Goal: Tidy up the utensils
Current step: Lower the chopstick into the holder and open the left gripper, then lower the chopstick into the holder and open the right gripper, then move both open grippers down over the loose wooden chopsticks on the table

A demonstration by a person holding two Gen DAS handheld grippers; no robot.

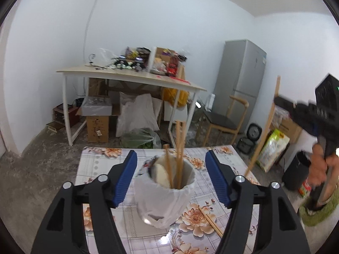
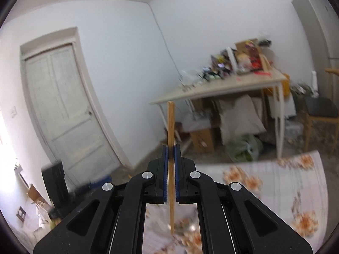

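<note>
The white utensil cup (image 1: 165,192) stands upright on the flower-patterned tablecloth (image 1: 97,163), already holding several wooden chopsticks (image 1: 179,148) that lean against its far rim, together with a pale spoon-like piece (image 1: 162,174) (its exact shape is hard to make out). Two more chopsticks (image 1: 210,221) lie flat on the cloth just to the right of the cup's base, not yet collected.

One single chopstick (image 2: 171,165) is in transit: the right gripper (image 2: 171,150) is clamped on it, blue pads pressing its shaft from both sides, the stick standing nearly upright with its narrow tip pointing down over the cloth. In the left wrist view the same stick (image 1: 264,124) shows as a long slanted line up and to the right of the cup, well clear of the rim, with the person's hand (image 1: 322,167) on the handle.

The left gripper (image 1: 170,182) is spread wide, its pads on either side of the cup without touching it, nothing pinched between them.

The step in hand appears to be carrying this chopstick to the cup. The next move likely calls for bringing the tip over the cup's mouth, lining it up with a free gap among the sticks already there, lowering it inside and only then letting go; the left gripper may need to steady the cup, since it looks light and top-heavy.
</note>
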